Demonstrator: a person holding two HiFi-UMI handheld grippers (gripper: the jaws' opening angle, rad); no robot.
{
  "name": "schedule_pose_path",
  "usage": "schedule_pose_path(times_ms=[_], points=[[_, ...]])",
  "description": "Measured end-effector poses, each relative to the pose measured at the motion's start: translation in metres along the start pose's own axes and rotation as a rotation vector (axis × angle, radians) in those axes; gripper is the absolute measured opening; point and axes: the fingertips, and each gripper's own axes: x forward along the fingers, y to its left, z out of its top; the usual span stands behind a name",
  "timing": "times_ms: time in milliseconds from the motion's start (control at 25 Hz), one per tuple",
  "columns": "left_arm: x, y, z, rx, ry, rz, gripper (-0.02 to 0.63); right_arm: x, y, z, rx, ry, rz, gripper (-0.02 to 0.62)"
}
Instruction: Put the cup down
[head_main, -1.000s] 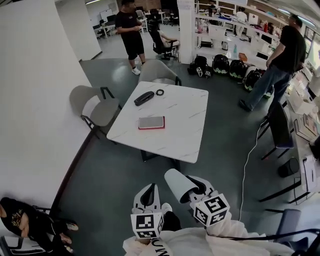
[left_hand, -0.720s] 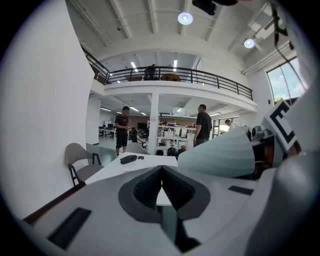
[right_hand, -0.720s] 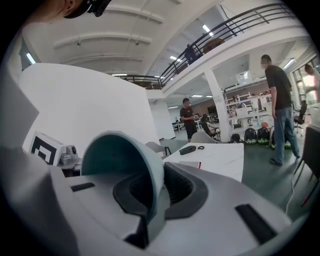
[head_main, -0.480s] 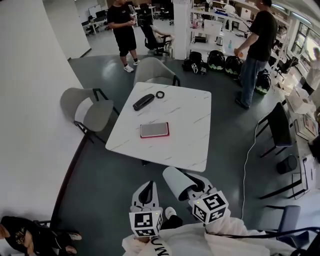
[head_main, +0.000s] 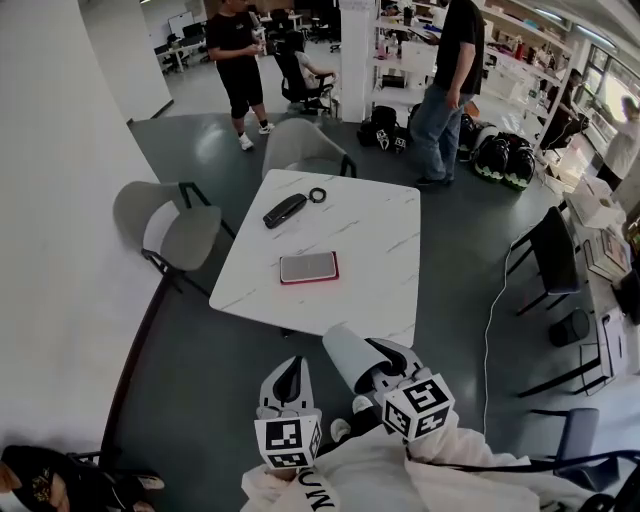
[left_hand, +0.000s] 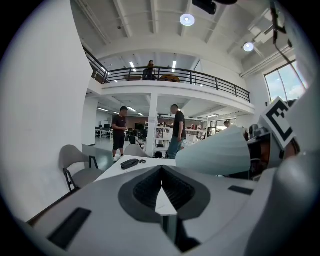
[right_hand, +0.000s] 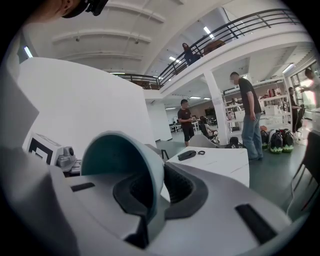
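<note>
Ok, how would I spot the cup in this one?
Find the white table mid-floor; just nearer than its close edge, two grippers reach out from the person. The cup is the pale grey-green thing lying on its side, clamped in the right gripper; the left gripper beside it is shut on nothing.

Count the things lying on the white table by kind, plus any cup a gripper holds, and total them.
black oblong case: 1
small black ring: 1
flat grey slab with red edge: 1
pale green cup, pinched by right gripper: 1
Total: 4
</note>
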Motion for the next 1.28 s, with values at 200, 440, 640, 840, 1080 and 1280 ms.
schedule_pose_path(times_ms=[200,440,640,840,1080,1280], points=[[0.014,0.006,0.001,0.011,0.012,-0.003,0.009,0.013,-0.009,0.001,0.009,-0.001,-0.007,0.025],[0.037,0.013,0.007,0.043,0.011,0.002,0.009,0.032,-0.027,0.009,-0.007,-0.032,-0.027,0.025],[0.055,0.012,0.015,0.064,0.019,-0.003,0.009,0.043,-0.039,0.016,0.008,-0.037,-0.028,0.025],[0.075,0.018,0.021,0.069,0.027,-0.005,0.009,0.063,-0.051,0.024,0.007,-0.028,-0.021,0.025],[0.105,0.031,0.024,0.064,0.043,0.004,0.009,0.091,-0.072,0.030,0.006,-0.004,-0.021,0.025],[0.132,0.042,0.029,0.056,0.053,0.014,0.009,0.114,-0.085,0.038,0.002,0.014,-0.013,0.025]])
